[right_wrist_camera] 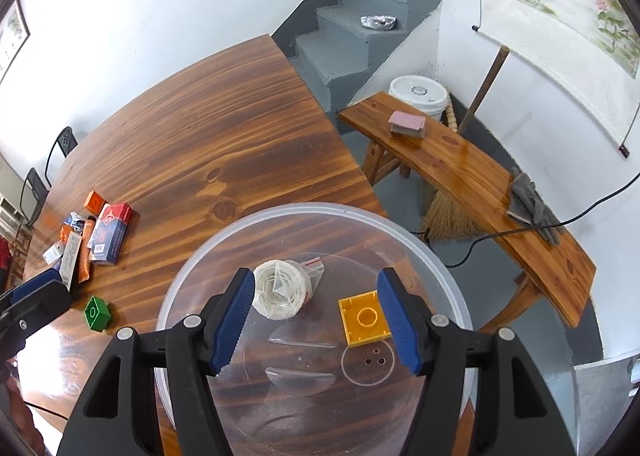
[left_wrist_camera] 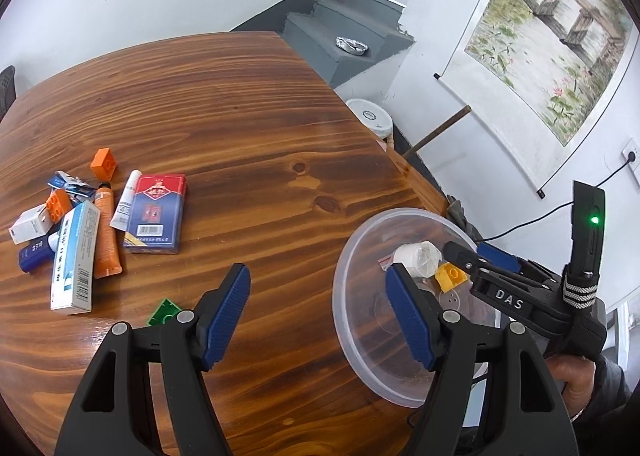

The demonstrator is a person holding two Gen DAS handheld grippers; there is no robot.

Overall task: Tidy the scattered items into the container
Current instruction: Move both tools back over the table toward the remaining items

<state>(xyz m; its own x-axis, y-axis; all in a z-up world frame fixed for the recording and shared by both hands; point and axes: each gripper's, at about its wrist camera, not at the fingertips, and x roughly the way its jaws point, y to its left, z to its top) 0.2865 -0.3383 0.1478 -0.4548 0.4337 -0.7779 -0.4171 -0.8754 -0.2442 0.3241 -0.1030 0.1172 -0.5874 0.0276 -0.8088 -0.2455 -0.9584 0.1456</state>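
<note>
Bowl [right_wrist_camera: 200, 252], clear plastic, sits low centre in the right wrist view on the bench [right_wrist_camera: 224, 128]; its near rim is cut off behind the right gripper [right_wrist_camera: 316, 320], whose jaws stand open and empty above a yellow brick [right_wrist_camera: 362, 316] and white roll [right_wrist_camera: 280, 290]. Left gripper [left_wrist_camera: 318, 316] jaws open too, partly hiding a green brick [left_wrist_camera: 162, 312]. Pile [left_wrist_camera: 80, 224] at left overlaps; labels unreadable.

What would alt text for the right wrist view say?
Open blue-padded right gripper hovers over a clear round plastic container holding a yellow toy brick and a white tape roll. A green toy brick and assorted boxes and tubes lie on the wooden table.
</note>
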